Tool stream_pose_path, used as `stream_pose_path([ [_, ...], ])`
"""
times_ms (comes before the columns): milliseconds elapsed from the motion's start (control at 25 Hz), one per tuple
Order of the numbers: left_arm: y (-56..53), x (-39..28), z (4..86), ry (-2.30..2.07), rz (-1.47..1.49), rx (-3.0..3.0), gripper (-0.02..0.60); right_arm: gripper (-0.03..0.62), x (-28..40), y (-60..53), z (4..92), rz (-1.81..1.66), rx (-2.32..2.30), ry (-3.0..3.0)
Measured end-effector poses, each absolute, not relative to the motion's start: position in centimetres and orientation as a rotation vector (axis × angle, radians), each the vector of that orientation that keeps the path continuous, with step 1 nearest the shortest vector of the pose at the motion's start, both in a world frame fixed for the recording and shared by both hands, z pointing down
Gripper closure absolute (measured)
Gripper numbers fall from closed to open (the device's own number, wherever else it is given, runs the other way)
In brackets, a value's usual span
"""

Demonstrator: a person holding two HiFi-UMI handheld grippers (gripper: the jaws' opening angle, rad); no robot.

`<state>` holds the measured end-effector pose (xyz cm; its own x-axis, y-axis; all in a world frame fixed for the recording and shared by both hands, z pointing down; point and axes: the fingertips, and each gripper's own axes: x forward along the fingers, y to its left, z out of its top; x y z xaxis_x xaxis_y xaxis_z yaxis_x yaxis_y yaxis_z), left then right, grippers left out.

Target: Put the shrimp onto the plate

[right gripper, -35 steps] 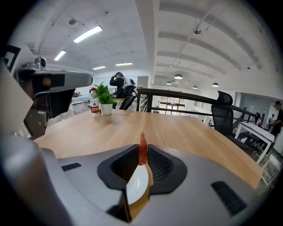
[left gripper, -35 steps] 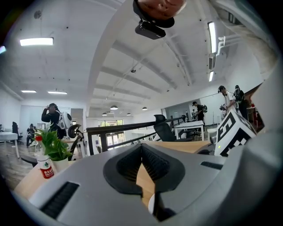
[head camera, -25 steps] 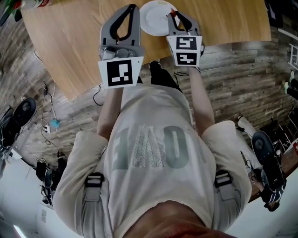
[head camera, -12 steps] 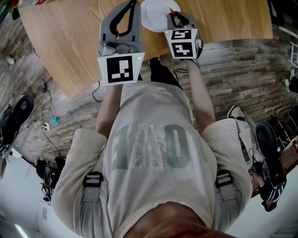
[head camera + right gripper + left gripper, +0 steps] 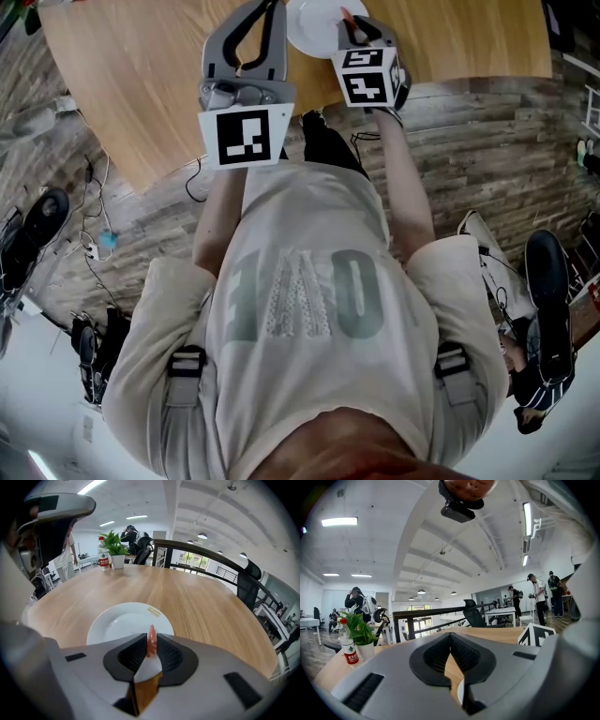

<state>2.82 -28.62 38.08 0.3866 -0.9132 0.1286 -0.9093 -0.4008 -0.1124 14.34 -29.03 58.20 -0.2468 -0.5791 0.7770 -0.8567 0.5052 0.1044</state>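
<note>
A white plate (image 5: 314, 28) lies on the wooden table (image 5: 141, 75) near its front edge. My right gripper (image 5: 348, 19) hovers at the plate's right rim, shut on a small orange shrimp (image 5: 345, 15). In the right gripper view the shrimp (image 5: 151, 641) stands upright between the pads, above the near rim of the plate (image 5: 122, 623). My left gripper (image 5: 272, 9) sits just left of the plate with its jaw tips together and nothing held. In the left gripper view its jaws (image 5: 450, 644) meet, and only bare table shows through the gap below the tips.
A water bottle (image 5: 101, 548) and a potted plant (image 5: 114, 545) stand at the table's far left end. Past the table there is a black railing (image 5: 211, 559) and office chairs. Cables and shoes lie on the floor (image 5: 84, 244). People stand in the background.
My right gripper has moved forward and up the frame with the shrimp, from the plate's near edge to over its right rim. The left gripper has edged forward slightly.
</note>
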Motion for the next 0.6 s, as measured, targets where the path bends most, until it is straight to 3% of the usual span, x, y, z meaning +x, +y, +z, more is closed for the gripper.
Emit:
stream_pose_path([
  [600, -27.0, 2.4, 36.1, 1.701, -0.228, -2.548, 0.572, 0.511, 14.6, -29.4, 55.3, 0.391, 1.259, -1.990],
])
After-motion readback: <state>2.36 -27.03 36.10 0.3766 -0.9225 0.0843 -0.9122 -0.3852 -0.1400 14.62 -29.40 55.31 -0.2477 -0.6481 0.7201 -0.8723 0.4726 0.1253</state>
